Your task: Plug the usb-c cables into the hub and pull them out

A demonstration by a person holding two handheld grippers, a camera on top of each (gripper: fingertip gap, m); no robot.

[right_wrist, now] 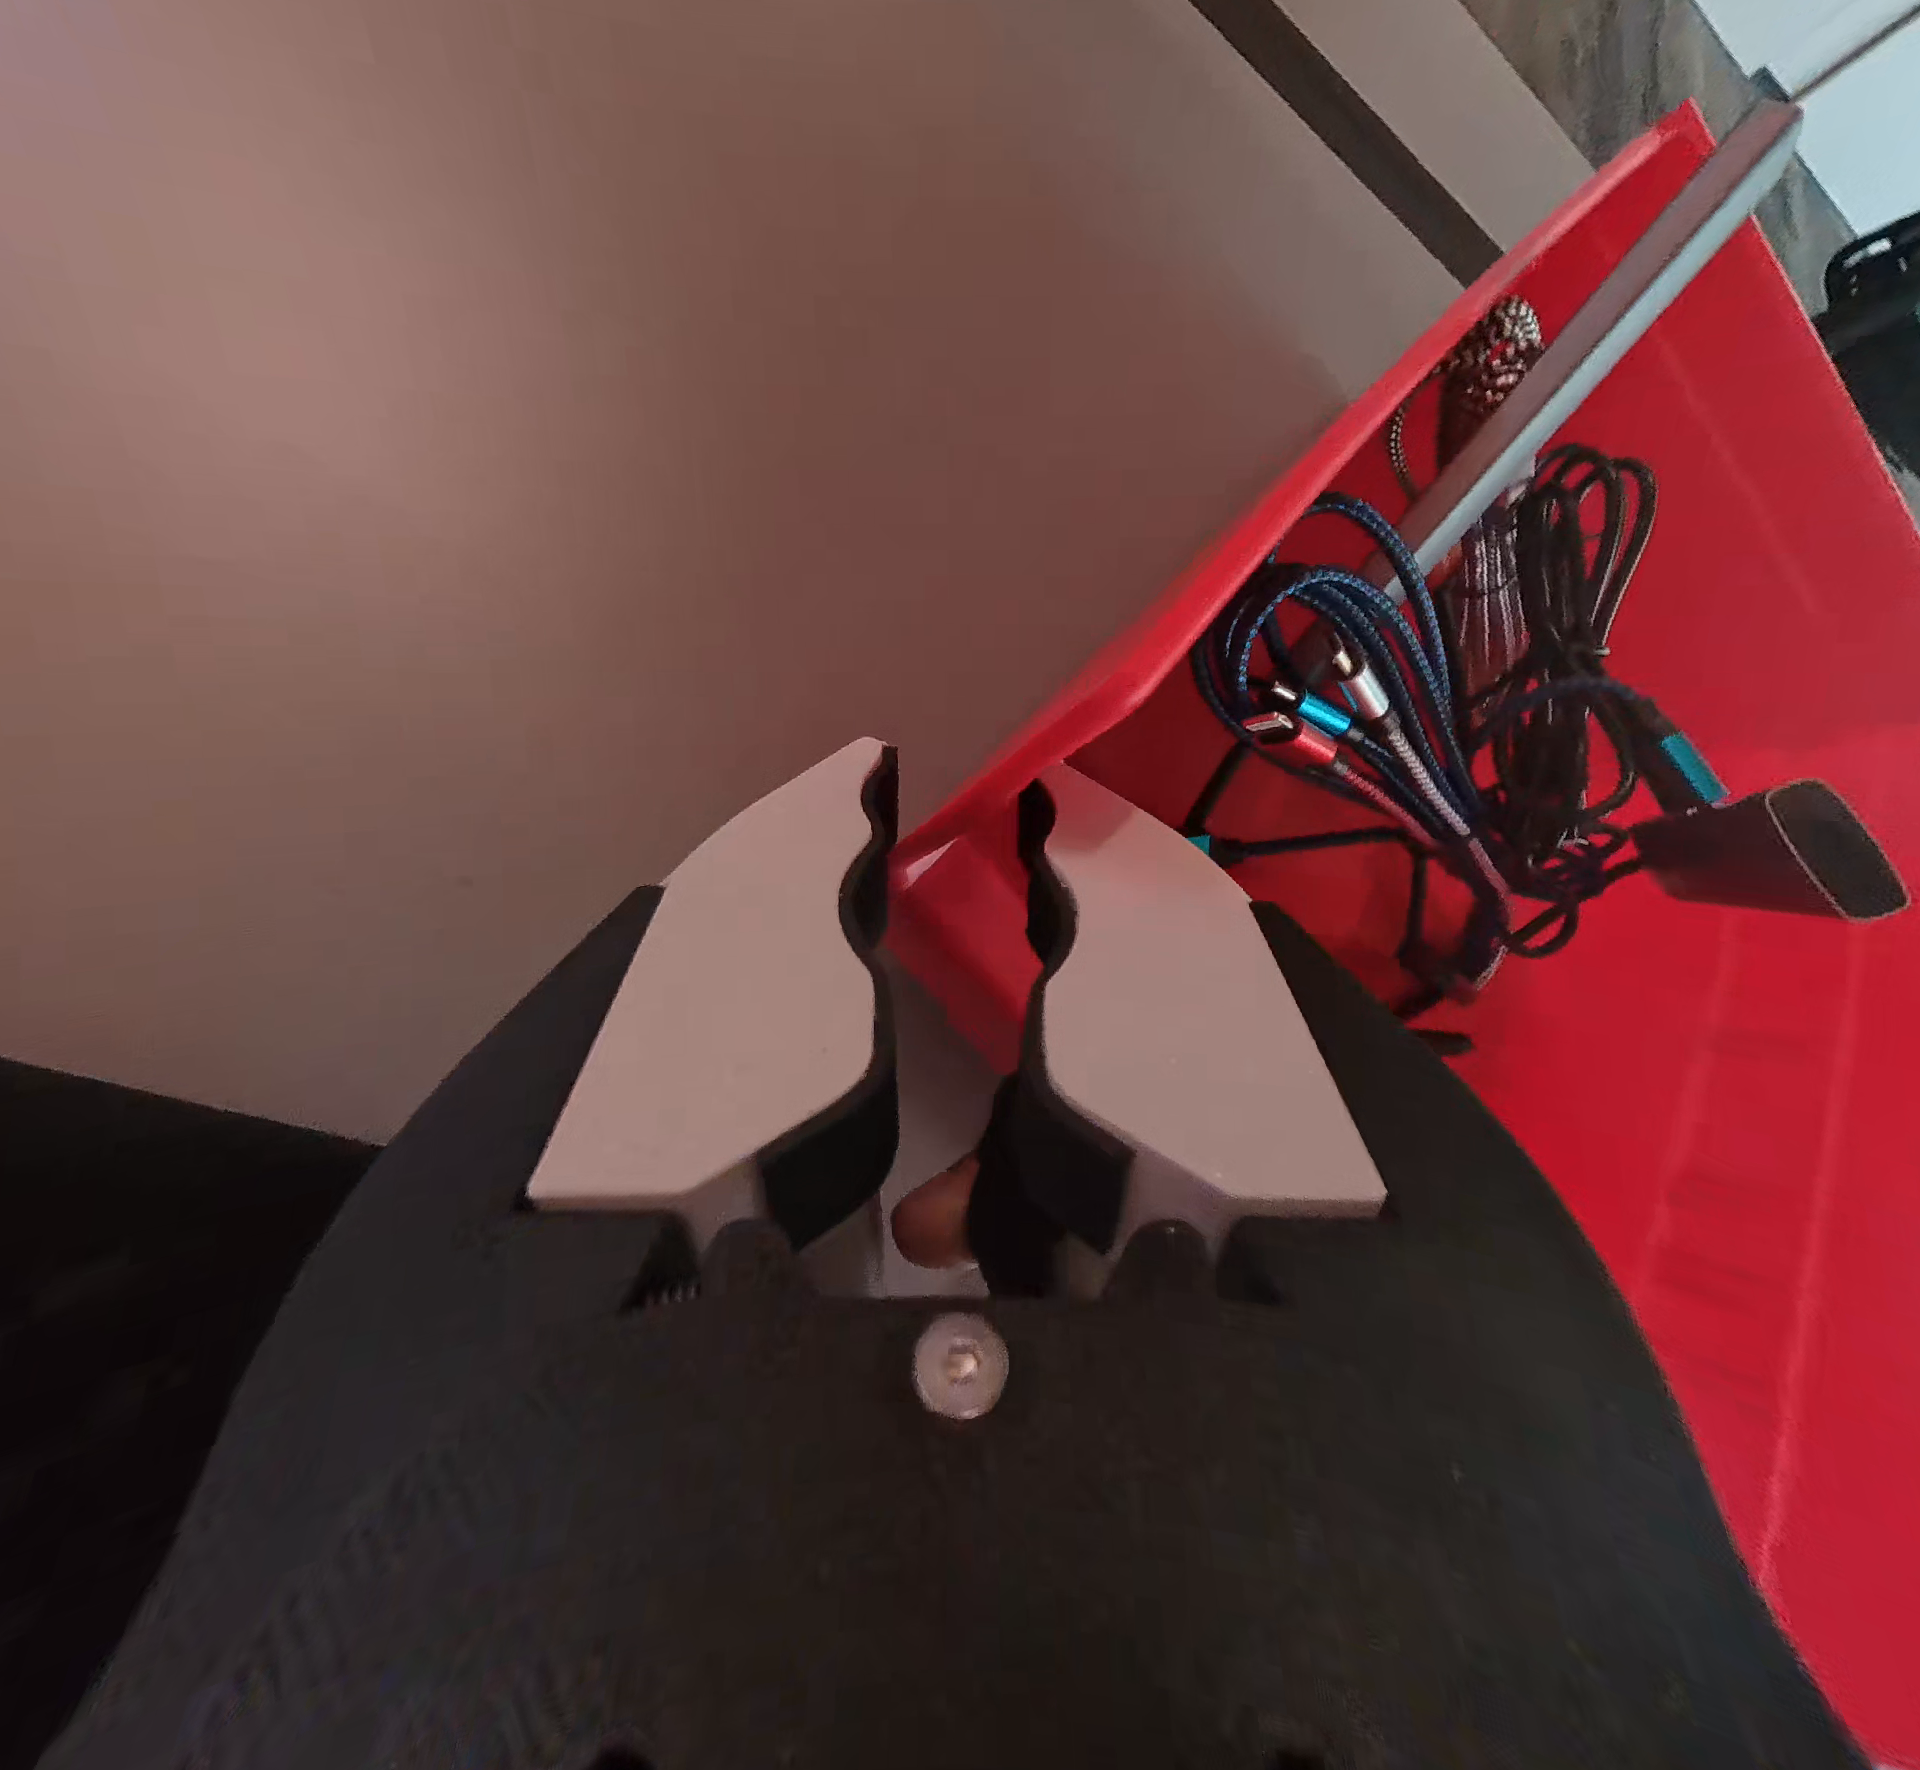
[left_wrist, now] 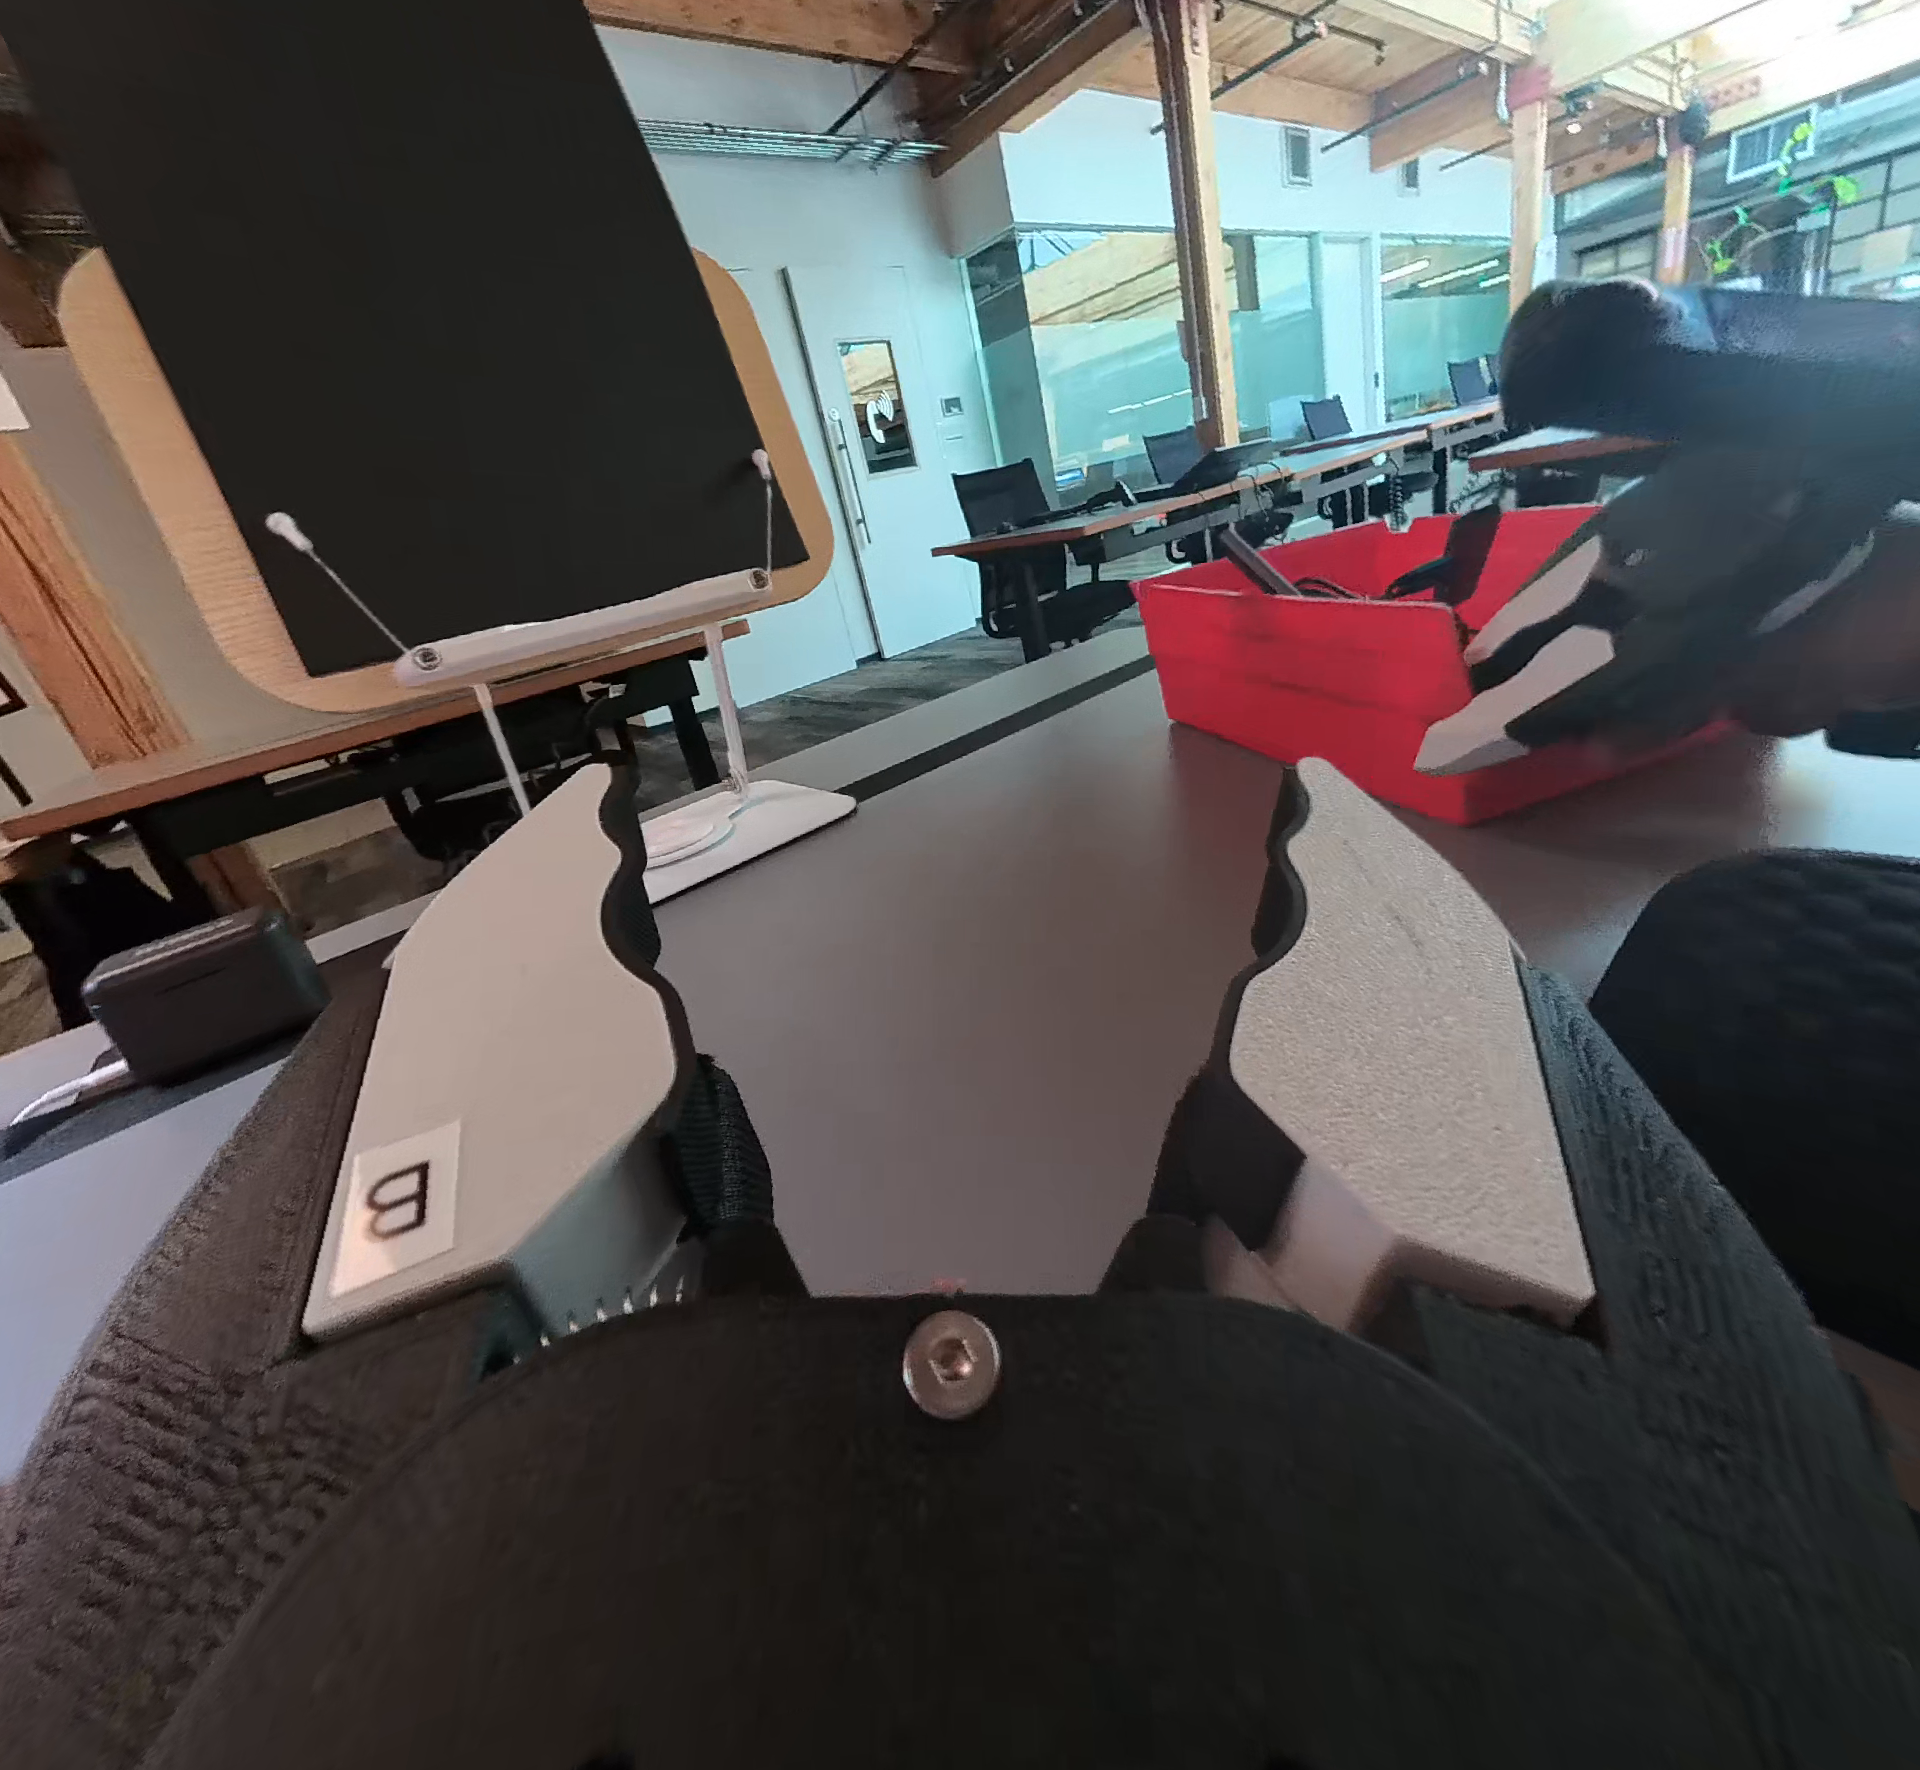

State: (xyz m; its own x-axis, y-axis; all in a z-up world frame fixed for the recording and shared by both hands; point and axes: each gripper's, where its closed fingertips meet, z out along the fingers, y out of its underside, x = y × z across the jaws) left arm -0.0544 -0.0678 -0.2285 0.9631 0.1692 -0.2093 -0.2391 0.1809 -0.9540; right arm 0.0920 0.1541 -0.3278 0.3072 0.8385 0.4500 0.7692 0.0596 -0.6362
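The right tool [right_wrist: 958,811] has its fingers nearly closed on the near wall of the red bin [right_wrist: 1558,1201], one finger outside and one inside. Farther in the bin lies a tangle of blue, red and black braided usb-c cables [right_wrist: 1382,671] with shiny metal plugs, beside a dark grey hub [right_wrist: 1766,853]. The left tool [left_wrist: 945,827] is wide open and empty above the dark table [left_wrist: 935,993].

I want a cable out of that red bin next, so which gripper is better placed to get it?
Right. The right gripper straddles the red bin's near wall, with the braided cables just beyond. The left gripper hangs open over bare table, well away.
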